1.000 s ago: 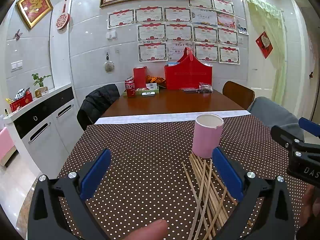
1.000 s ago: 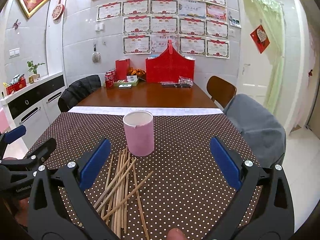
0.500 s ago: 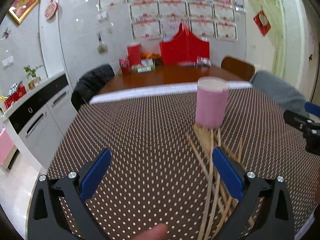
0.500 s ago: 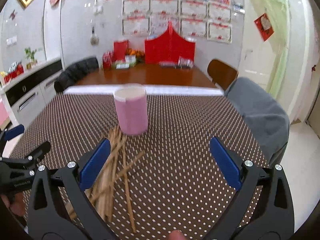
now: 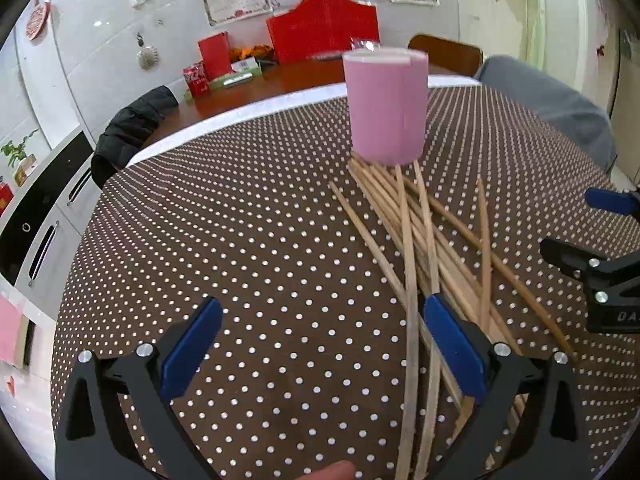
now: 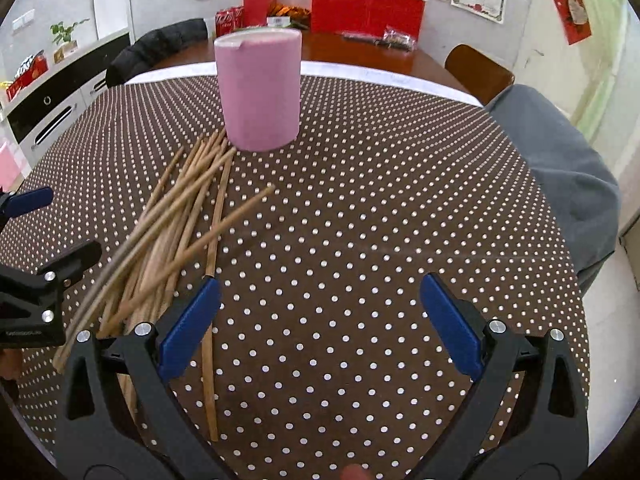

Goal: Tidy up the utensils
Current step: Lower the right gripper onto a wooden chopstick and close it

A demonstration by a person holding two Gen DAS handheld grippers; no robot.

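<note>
Several wooden chopsticks (image 5: 424,248) lie in a loose fan on the brown dotted tablecloth, their far tips against a pink cylindrical holder (image 5: 386,106) that stands upright. My left gripper (image 5: 320,336) hovers open just above the cloth, its right finger over the near ends of the sticks. In the right wrist view the same chopsticks (image 6: 176,232) spread to the left of my right gripper (image 6: 320,316), which is open and holds nothing. The pink holder (image 6: 259,92) stands straight ahead of it. Each gripper shows at the edge of the other's view.
Beyond the dotted cloth (image 6: 380,208) lies bare wooden table (image 5: 280,80) with red boxes (image 5: 322,32) and cans at the far end. A grey-covered chair (image 6: 560,168) stands at the right, a dark jacket on a chair (image 5: 132,132) at the left, white cabinets beyond.
Both grippers have dropped lower and moved forward towards the chopsticks and the holder, tilting down at the table. Both stay open. The chopsticks and holder have not moved.
</note>
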